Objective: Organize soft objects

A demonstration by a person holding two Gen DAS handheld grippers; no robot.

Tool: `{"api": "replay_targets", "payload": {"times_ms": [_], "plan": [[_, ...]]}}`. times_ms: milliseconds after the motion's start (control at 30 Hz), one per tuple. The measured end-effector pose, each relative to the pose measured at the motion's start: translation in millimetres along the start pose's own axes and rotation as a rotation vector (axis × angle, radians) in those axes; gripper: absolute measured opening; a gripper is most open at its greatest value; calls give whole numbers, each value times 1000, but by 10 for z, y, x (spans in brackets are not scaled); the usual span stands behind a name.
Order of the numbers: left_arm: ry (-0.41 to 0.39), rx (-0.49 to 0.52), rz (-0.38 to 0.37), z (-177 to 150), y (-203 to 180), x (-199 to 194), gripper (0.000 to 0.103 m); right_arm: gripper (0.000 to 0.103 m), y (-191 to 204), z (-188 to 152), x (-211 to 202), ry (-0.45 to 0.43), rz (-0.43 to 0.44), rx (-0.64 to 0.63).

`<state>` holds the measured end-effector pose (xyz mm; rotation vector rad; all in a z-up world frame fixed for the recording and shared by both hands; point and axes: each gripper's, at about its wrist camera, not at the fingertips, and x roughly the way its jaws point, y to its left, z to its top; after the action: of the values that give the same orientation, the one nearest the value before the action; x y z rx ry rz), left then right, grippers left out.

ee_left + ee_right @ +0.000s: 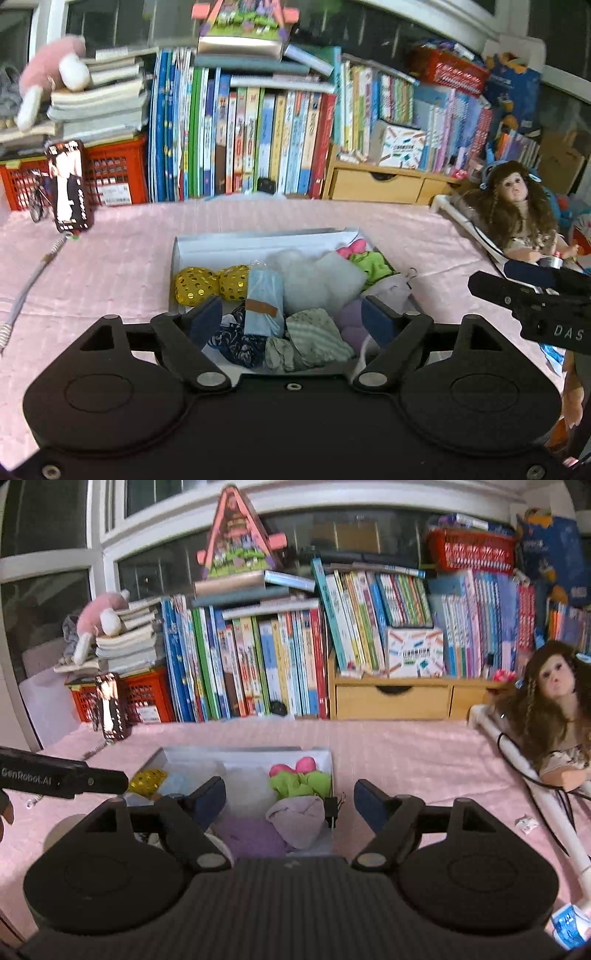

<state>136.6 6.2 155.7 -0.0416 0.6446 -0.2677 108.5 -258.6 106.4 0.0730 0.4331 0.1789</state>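
Above the white box (236,243) on the pink worktop (122,258), the left hand-held gripper (291,319) hangs with jaws wide and nothing between them. Inside the box lie a gold sequined bundle (210,284), white stuffing (317,273), and a green and pink cloth (299,779). The right hand-held gripper (290,801), over the box's right end, is likewise spread and empty.
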Motion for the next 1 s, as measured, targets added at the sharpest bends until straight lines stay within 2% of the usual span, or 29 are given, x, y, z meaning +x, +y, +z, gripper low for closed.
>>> {"api": "replay_targets", "payload": {"times_ms": [200, 433, 700, 1000], "plan": [[-58, 6, 12, -242, -74, -334, 82, 88, 118, -89, -298, -38, -9, -9], [-102, 16, 64, -618, -160, -565, 83, 92, 219, -313, -536, -79, -14, -19], [-116, -12, 99, -966, -192, -610, 83, 93, 335, -584, -574, -81, -37, -44], [-103, -19, 159, -1382, -236, -535, 83, 95, 383, -1023, -550, -84, 0, -15]]}}
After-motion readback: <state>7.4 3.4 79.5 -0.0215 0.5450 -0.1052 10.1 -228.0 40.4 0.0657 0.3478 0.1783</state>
